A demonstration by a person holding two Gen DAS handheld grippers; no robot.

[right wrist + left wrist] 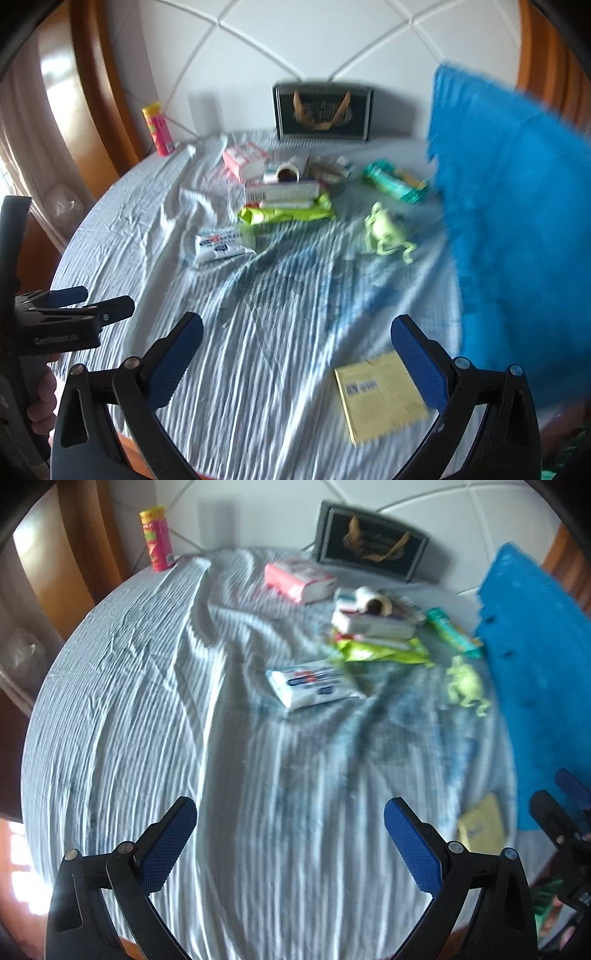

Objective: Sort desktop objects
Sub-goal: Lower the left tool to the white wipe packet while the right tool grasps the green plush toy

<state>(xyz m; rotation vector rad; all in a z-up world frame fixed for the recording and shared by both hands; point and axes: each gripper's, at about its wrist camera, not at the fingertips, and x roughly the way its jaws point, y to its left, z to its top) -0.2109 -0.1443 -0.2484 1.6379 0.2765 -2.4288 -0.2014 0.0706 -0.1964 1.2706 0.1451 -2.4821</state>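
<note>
Striped grey cloth [280, 332] covers the table below white quilted wall [295, 48]; both claws gape wide, empty.

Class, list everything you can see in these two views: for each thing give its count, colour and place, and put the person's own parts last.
Striped cloth: one, pale blue-white, covers the table.
Snack tube: one, pink and yellow, upright, far left.
Dark framed box: one, black with gold, against the wall.
Pink box: one, far middle.
Pile of packets: several, white on lime green, centre.
White pack: one, blue print, left of centre.
Teal packet: one, right of pile.
Green frog toy: one, right.
Yellow pad: one, near right.
Blue bin: one, right edge.
Left tongs: open, empty.
Right tongs: open, empty.
</note>
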